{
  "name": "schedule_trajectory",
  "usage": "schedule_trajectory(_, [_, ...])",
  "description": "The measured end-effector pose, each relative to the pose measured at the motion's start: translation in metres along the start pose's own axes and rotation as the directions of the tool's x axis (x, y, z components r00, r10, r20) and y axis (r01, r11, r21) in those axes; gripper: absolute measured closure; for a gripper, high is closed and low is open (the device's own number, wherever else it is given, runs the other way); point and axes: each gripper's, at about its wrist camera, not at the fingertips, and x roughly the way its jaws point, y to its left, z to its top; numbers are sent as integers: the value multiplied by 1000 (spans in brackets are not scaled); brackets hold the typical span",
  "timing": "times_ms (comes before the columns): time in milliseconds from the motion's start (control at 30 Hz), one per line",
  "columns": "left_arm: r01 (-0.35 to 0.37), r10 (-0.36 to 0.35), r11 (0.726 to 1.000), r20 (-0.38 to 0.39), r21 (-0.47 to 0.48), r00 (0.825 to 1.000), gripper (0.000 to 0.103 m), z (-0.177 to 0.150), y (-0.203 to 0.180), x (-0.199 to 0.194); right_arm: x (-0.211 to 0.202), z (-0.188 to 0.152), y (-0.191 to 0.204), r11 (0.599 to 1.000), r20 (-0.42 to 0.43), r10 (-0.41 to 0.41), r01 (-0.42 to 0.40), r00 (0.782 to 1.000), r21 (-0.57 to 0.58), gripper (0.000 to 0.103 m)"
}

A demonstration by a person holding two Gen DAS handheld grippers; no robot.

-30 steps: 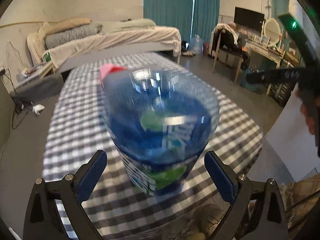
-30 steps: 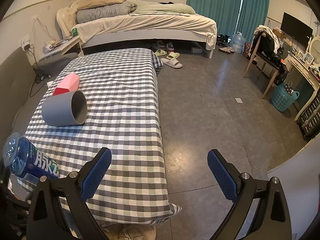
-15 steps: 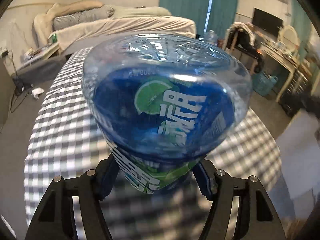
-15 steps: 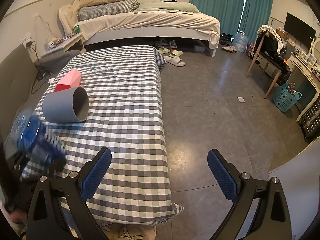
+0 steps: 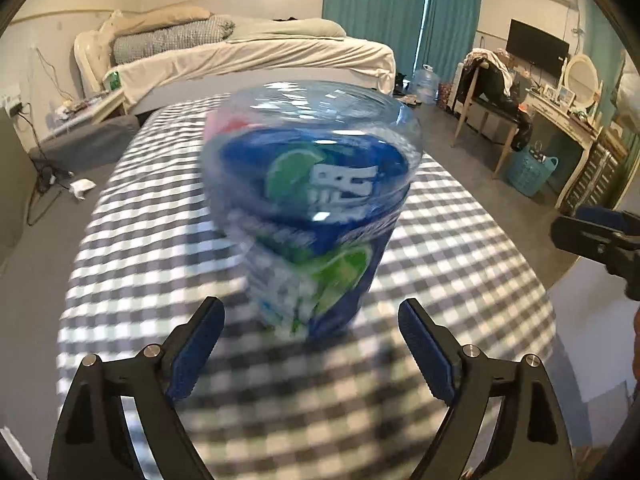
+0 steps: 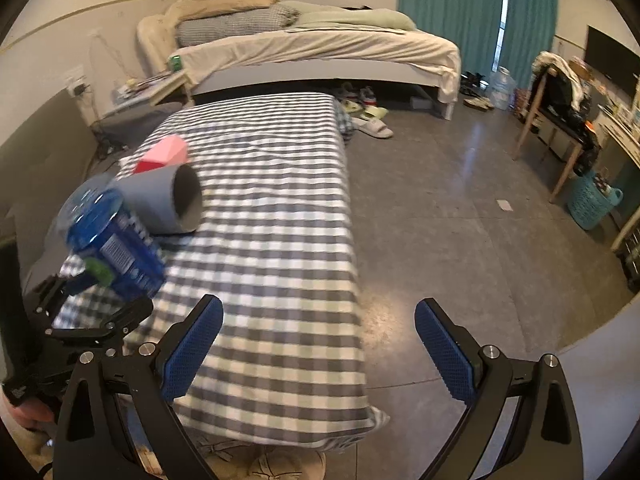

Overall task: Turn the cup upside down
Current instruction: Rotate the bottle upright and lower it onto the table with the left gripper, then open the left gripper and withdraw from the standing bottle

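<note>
The blue cup point(image 5: 320, 200), a cut plastic bottle with a green lime label, fills the middle of the left wrist view, blurred, its clear closed end up. It leans over the checked table point(image 5: 460, 240). My left gripper point(image 5: 310, 346) is open, with a gap between each blue pad and the cup's lower end. In the right wrist view the cup point(image 6: 112, 240) tilts just beyond the left gripper point(image 6: 92, 312); whether it rests on the cloth I cannot tell. My right gripper point(image 6: 320, 344) is open and holds nothing, over the table's near right edge.
A grey cup point(image 6: 160, 200) lies on its side behind the blue one, mouth to the right, with a pink and red box point(image 6: 162, 156) behind it. The table's right edge point(image 6: 352, 240) drops to grey floor. A bed point(image 6: 320, 48) stands beyond.
My left gripper was shut on the blue cup half a second ago; its jaws have now spread and the cup stands free of the pads. The right gripper stayed open.
</note>
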Motion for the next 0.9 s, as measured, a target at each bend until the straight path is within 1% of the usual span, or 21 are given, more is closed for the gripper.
schedule_trajectory(67, [-16,16,1000,13,-18,1000,11,-4,6,-11,-3,-6,11,999,34,22,-21,999,-39,6])
schedule_trajectory(167, [-51,55,997,62,-63,997,11,-7,19,-34,-11,-13,28,994,92,65,-57,994,-89,6])
schedule_trajectory(233, [-91,100,993,115,-76,988,10,-8,24,-52,-19,-19,43,987,148,93,-72,985,-141,6])
schedule_trajectory(267, [-108,119,991,138,-82,983,5,-7,25,-58,-21,-22,48,985,166,102,-76,981,-157,6])
schedule_trajectory(300, [-124,139,987,169,-97,976,3,-8,28,-66,-24,-24,52,982,185,117,-86,976,-170,6])
schedule_trajectory(333, [-132,154,984,204,-118,967,1,-9,31,-74,-26,-25,56,979,198,133,-98,971,-177,6])
schedule_trajectory(400, [-132,164,981,246,-144,955,0,-10,39,-81,-26,-28,61,977,218,146,-106,965,-186,5])
schedule_trajectory(433, [-131,169,979,260,-158,951,0,-10,43,-84,-25,-30,63,976,221,157,-117,962,-184,2])
schedule_trajectory(467, [-132,175,976,264,-173,949,0,-9,48,-85,-25,-31,63,976,222,162,-123,961,-179,0])
schedule_trajectory(567, [-133,179,972,250,-192,952,0,-11,50,-81,-23,-33,63,979,231,160,-125,960,-160,0])
schedule_trajectory(700, [-137,178,974,236,-178,955,0,-15,48,-76,-23,-33,60,983,242,141,-107,960,-150,0])
schedule_trajectory(900, [-139,173,977,219,-163,960,0,-19,48,-71,-21,-32,59,985,240,137,-105,961,-139,0])
